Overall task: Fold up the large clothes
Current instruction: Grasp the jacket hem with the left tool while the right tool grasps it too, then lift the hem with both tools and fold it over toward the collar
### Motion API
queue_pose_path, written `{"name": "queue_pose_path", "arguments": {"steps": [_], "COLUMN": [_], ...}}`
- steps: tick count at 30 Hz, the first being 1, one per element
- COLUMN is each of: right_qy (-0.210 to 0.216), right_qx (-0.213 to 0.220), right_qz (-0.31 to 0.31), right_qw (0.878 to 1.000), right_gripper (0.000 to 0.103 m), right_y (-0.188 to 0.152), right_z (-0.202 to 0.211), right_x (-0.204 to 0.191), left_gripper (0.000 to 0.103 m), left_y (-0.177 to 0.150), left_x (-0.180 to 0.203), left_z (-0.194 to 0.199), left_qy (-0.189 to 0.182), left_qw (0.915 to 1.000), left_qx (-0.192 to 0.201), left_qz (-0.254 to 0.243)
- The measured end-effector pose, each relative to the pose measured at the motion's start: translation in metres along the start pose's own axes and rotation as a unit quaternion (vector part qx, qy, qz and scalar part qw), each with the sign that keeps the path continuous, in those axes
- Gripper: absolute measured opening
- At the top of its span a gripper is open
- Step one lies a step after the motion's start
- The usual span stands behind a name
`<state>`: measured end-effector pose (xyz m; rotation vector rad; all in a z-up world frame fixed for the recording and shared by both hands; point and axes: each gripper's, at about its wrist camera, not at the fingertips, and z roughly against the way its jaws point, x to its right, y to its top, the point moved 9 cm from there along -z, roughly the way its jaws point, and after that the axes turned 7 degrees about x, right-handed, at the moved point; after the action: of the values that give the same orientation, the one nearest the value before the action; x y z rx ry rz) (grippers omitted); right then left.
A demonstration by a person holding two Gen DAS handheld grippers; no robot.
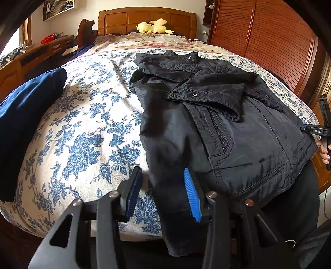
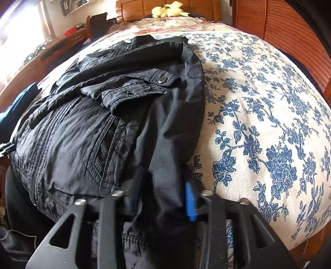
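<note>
Nearest in the left wrist view, the left gripper (image 1: 163, 186) hangs over the foot edge of the bed (image 1: 86, 132) with its jaws parted; the dark jacket's (image 1: 227, 128) left hem edge lies in the gap beside the blue pad (image 1: 191, 192), but the other pad stands clear of the cloth over the flowered cover, so the gripper is released and clamps nothing. In the right wrist view, the right gripper (image 2: 163, 198) sits at the jacket's (image 2: 86, 134) opposite hem corner; a thick fold of dark fabric fills the space between its jaws and hides the left finger, and whether the pads actually press the cloth cannot be told. The jacket lies on the near half of the bed, front up, its zip running toward the collar, with both sleeves folded across the chest so that the snap-buttoned cuffs (image 1: 204, 97) overlap in the middle; its hem droops over the foot of the mattress. A blue garment (image 1: 26, 115) lies on the bed's left side, well apart from the jacket. Farther back, a yellow plush toy (image 1: 154, 26) rests against the wooden headboard (image 1: 124, 18), and slatted wooden wardrobe doors (image 1: 269, 41) stand along the right.
</note>
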<state>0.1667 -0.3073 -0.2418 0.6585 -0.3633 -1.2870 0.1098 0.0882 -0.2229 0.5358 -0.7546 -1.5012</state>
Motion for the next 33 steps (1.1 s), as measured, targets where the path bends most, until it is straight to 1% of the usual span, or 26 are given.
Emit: {"name": "queue_pose_path", "arguments": {"steps": [1,3,5,10,11,12,13,14,15,16,18,19,20,22,25,28,29,33], "right_qy": [0.008,0.001,-0.006,-0.018,-0.017,-0.012,-0.009,-0.005,-0.003,-0.002,0.003,0.007,0.011,0.024,0.045,0.064,0.07,0.096], "right_qx": [-0.003,-0.002,0.002,-0.002,-0.002,-0.003,-0.003,-0.002,0.0,0.006,0.016,0.021,0.031,0.053,0.09,0.118,0.13,0.176], "right_qz": [-0.008,-0.007,0.009,0.023,0.028,0.03,0.033,0.034,0.033,0.033,0.028,0.025,0.02,0.008,-0.006,-0.01,-0.011,-0.005], "right_qw": [1.0,1.0,1.0,1.0,0.999,0.999,0.999,0.999,0.999,0.999,0.999,0.999,0.999,0.998,0.995,0.991,0.989,0.98], "right_gripper": [0.053,0.056,0.056,0.057,0.052,0.046,0.042,0.033,0.023,0.018,0.011,0.01,0.008,0.007,0.006,0.005,0.005,0.005], "right_y": [0.0,0.0,-0.003,-0.006,-0.006,-0.007,-0.007,-0.006,-0.006,-0.005,-0.002,0.0,0.004,0.014,0.034,0.057,0.066,0.092], "right_z": [0.001,0.003,0.005,0.007,0.007,0.007,0.007,0.007,0.007,0.008,0.01,0.011,0.015,0.024,0.045,0.065,0.075,0.118], "right_x": [-0.002,-0.003,-0.005,-0.007,-0.009,-0.01,-0.012,-0.013,-0.013,-0.014,-0.016,-0.017,-0.018,-0.02,-0.027,-0.039,-0.043,-0.06], "left_gripper": [0.04,0.04,0.04,0.04,0.04,0.038,0.035,0.028,0.025,0.022,0.008,0.005,0.002,0.002,0.001,0.001,0.001,0.001], "left_y": [0.0,0.0,0.0,-0.002,-0.002,-0.003,-0.005,-0.006,-0.006,-0.007,-0.004,-0.002,0.003,0.017,0.048,0.076,0.089,0.121], "left_x": [0.0,0.0,0.0,0.001,0.001,0.002,0.003,0.005,0.005,0.006,0.007,0.008,0.011,0.016,0.023,0.03,0.034,0.039], "left_z": [0.0,0.0,0.0,0.0,0.001,0.001,0.002,0.002,0.002,0.003,0.005,0.007,0.011,0.024,0.049,0.072,0.083,0.123], "left_qy": [0.0,0.0,0.0,0.002,0.002,-0.001,-0.003,-0.009,-0.011,-0.01,-0.013,-0.017,-0.02,-0.017,-0.018,-0.016,-0.015,-0.017], "left_qw": [1.0,1.0,1.0,1.0,1.0,1.0,1.0,0.9999,0.9999,0.9999,0.9998,0.9997,0.9997,0.9995,0.9977,0.9956,0.9943,0.9891], "left_qx": [0.0,0.0,0.0,-0.002,-0.003,-0.003,-0.003,-0.004,-0.005,-0.004,-0.003,-0.001,0.005,0.025,0.065,0.092,0.105,0.144], "left_qz": [0.0,0.0,0.0,-0.001,-0.001,0.0,0.002,0.007,0.01,0.01,0.015,0.018,0.016,0.006,-0.002,-0.008,-0.012,-0.024]}}
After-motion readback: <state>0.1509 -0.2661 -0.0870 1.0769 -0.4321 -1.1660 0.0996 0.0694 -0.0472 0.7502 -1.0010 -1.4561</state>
